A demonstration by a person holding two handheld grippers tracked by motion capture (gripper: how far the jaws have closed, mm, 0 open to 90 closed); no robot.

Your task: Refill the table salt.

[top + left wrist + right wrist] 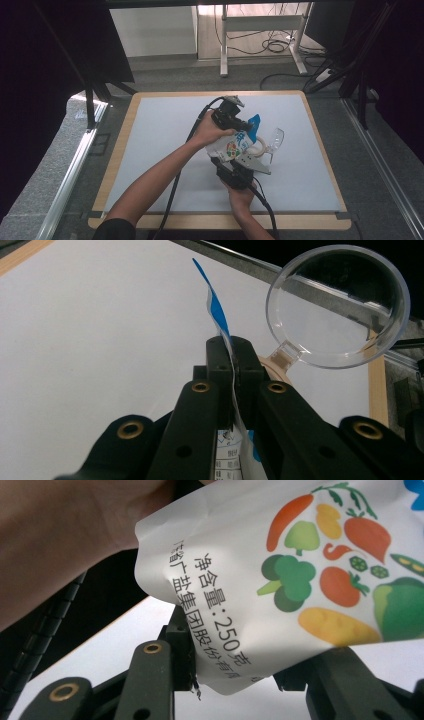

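A white bag point(236, 145) printed with vegetables and topped in blue hangs above the middle of the white table point(160, 150). My left gripper point(239, 125) is shut on its thin blue-and-white top edge point(220, 322), pinched between the black jaws of that left gripper point(233, 352). From below, my right gripper point(231, 160) holds the bag's bottom end. In the right gripper view the printed bag point(280, 580) fills the gap of the right gripper point(235, 655), its side against the left pad. A clear round scoop point(276, 137) with a beige ring handle lies just right of the bag, close beyond my left jaws as the clear scoop point(340, 305).
The wooden rim point(220, 220) frames the white table top. Beyond the far edge a desk frame point(260, 30) stands on grey floor with loose cables point(275, 45). Dark stands point(90, 95) flank both sides.
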